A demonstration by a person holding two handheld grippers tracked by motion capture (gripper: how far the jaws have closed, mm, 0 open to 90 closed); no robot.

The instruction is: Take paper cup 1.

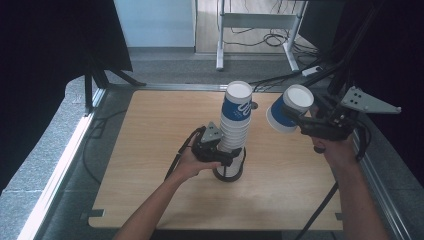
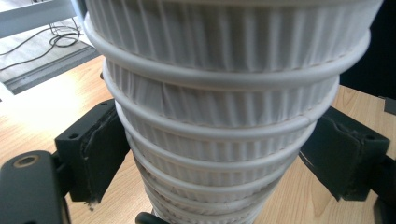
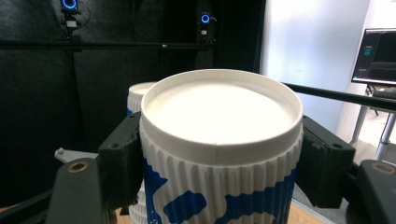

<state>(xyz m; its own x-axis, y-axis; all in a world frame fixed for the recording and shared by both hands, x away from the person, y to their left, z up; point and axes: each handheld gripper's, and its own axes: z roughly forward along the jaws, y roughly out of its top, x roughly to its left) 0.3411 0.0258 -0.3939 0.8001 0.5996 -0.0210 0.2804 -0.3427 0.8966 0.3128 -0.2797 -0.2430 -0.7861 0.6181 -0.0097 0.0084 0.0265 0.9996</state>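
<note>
Near the middle of the light wooden table (image 1: pixel 150 165), somewhat toward its right edge, stands a tall stack of upside-down ribbed white paper cups (image 1: pixel 234 131), the top one carrying a blue print. The left gripper (image 1: pixel 226 159) comes in low from the stack's left, and its two black jaws sit either side of the stack's lowest cups. In the left gripper view the stack (image 2: pixel 224 107) rises between the padded jaws, whose faces press against its ribbed walls, so this gripper grips the stack near its base. The stack leans slightly to the right in the high view.

The right gripper (image 1: pixel 294 113) is held up off the table, right of the stack's top and apart from it. Its jaws are clamped on a single white and blue ribbed paper cup (image 1: pixel 289 110), tilted with its flat bottom turned upward and toward the right. In the right gripper view that cup (image 3: pixel 219 154) sits bottom-up between the two black jaws, both pressing its sides, with the stack's top (image 3: pixel 138 95) just behind it to the left.
</note>
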